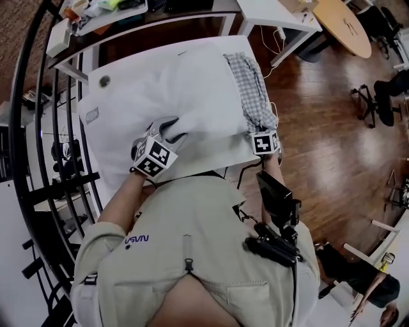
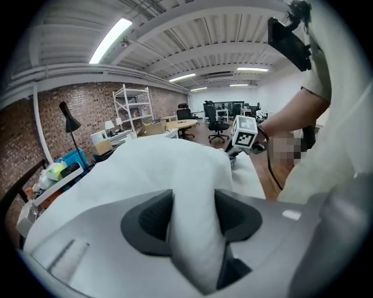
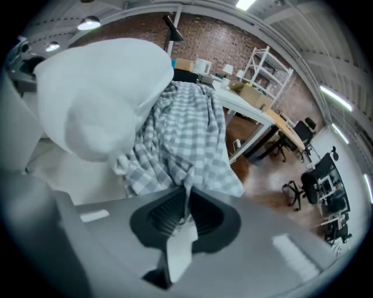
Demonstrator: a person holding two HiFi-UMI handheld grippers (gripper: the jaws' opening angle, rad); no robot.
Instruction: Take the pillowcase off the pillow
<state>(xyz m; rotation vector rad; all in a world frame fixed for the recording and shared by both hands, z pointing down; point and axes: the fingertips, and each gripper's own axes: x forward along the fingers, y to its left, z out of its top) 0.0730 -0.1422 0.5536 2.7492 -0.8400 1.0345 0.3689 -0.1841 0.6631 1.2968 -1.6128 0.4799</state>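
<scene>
While the left gripper (image 2: 194, 214) pinches the pillow (image 1: 185, 83), the right gripper (image 3: 186, 214) clamps the pillowcase (image 3: 186, 139).

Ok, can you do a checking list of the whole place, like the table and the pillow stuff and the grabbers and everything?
Surface: white table, with the pillow lying on it.
Job's things: white pillow; checked pillowcase covering only its right end, bunched up.
Clutter: small items piled beyond the table's far left corner.
Grippers: left gripper pinches a fold of the pillow; right gripper is shut on the pillowcase's edge.
Cables: white cable hanging beside the table's far right corner.
Surroundings: wooden floor, office chair, brick wall.
</scene>
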